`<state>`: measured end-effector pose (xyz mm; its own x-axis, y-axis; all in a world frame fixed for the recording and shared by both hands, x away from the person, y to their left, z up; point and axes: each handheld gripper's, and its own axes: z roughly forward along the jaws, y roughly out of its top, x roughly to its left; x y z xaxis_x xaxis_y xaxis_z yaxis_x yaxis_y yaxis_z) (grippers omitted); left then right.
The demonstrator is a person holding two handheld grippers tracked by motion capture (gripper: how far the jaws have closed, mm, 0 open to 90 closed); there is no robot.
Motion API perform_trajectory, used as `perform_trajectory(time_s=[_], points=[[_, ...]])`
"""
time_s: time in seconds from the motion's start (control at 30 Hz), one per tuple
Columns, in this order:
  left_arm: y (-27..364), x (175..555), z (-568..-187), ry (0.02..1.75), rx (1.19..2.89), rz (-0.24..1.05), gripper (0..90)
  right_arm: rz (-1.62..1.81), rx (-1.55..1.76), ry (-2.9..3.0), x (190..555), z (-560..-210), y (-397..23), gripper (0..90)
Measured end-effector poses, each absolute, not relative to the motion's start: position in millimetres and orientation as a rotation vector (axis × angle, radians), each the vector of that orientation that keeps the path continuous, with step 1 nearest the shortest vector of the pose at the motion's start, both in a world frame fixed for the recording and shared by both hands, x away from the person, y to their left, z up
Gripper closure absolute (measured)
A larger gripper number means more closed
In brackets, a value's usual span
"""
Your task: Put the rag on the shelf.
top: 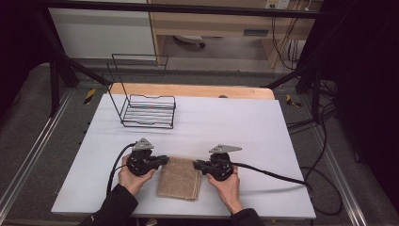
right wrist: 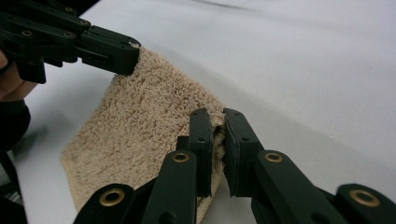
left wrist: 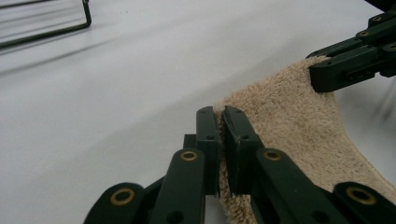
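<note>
A folded beige towel lies near the front of the white table. My left gripper is shut on the towel's far left corner, and the terry cloth is pinched between its jaws. My right gripper is shut on the far right corner, with cloth squeezed between its jaws. Both pinched corners are lifted a little off the table. In the left gripper view the right gripper bites the far corner. The right gripper view has the left gripper at the opposite corner.
A black wire rack stands at the back left of the table. Black cables trail from both grippers, the right one running across the table to its right edge. A wooden board lies along the far edge.
</note>
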<state>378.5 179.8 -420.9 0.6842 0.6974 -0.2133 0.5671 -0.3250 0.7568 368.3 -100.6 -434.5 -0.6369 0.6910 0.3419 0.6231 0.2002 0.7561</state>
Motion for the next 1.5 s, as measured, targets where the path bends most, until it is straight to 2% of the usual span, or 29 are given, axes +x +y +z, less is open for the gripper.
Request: perform_trajectory(time_s=[0.8, 1.5], points=[[182, 353, -386, 0.904, 1.941, 0.272, 85.2, 1.55, 1.139, 2.304, 355, -399, -109, 83.1], [187, 349, -358, 0.871, 1.896, 0.354, 85.3, 1.592, 1.012, 2.229, 350, -366, -104, 83.1]])
